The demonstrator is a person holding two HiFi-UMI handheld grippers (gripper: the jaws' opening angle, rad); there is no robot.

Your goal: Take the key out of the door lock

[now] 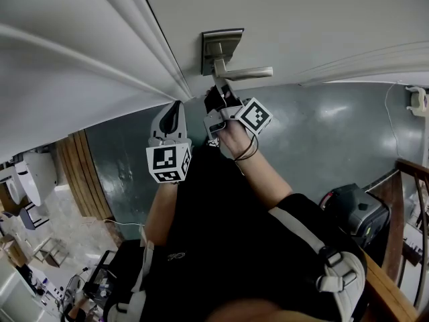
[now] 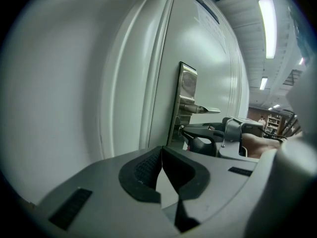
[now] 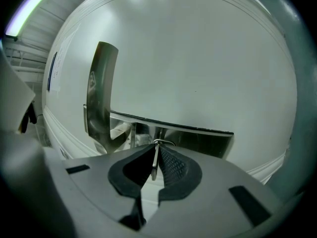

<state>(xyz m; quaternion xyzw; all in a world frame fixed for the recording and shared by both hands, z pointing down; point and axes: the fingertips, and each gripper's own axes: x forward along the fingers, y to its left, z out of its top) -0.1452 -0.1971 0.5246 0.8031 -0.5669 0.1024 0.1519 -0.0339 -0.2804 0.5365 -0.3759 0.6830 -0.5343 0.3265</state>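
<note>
- Key (image 3: 154, 159) sits in the door lock, just by the lever handle (image 1: 247, 72), its flat head sticking out of the lock plate (image 1: 221, 42) towards me; only the thin edge of the head shows, and the blade is hidden inside the lock
- My right hand-held gripper (image 3: 156, 152) is clenched on that head, a ribbed pad pressed to each flat face, so the grip lies across the widest part and the key should not slip or twist when drawn
- I hold this hand-held gripper roughly square to the door (image 1: 301, 19), pointing along the keyway, because I judge the next move needs a straight pull; a pull at an angle could bind the blade in the lock
- The lever handle juts out close beside the jaws without touching them, so my grip sits clear of it and should leave the latch alone
- My left hand-held gripper (image 2: 161, 161) is closed on nothing, pads together, hanging beside the door frame mouldings (image 2: 124, 83) and apart from the lock; it has no part in this step and is parked out of the right one's way
- As I read it, the grasp is made and the key is not yet out, so drawing it out is what remains
</note>
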